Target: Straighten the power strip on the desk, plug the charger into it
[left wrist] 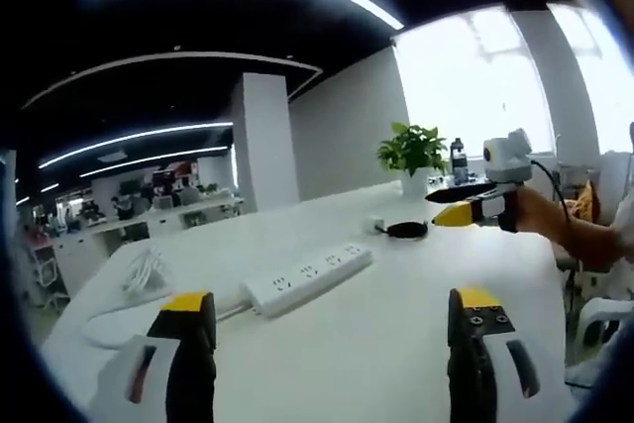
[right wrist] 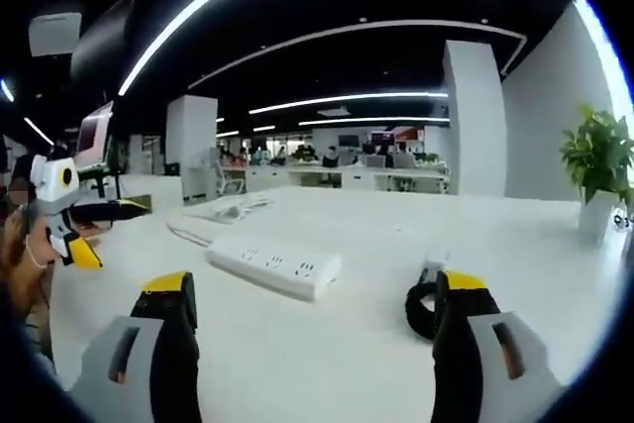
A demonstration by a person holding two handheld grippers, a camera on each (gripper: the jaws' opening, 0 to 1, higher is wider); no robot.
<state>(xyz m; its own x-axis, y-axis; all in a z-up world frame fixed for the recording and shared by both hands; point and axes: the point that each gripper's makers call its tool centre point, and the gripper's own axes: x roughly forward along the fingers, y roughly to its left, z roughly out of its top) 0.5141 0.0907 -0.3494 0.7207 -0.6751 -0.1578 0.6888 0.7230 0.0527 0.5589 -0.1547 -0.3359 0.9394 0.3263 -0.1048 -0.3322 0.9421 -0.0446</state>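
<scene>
My left gripper [left wrist: 332,344] hangs over the desk [left wrist: 396,274] with jaws wide and nothing between them, ready to nudge. Ahead of it, slightly left, the power strip [left wrist: 308,278] lies askew, its cord [left wrist: 139,274] bunched beyond. My right gripper [right wrist: 317,334] is equally wide and unladen; the charger [right wrist: 426,304] with its coiled black cable sits just inside its right jaw, probably the next pickup. A potted plant [right wrist: 597,160] stands farthest off.
</scene>
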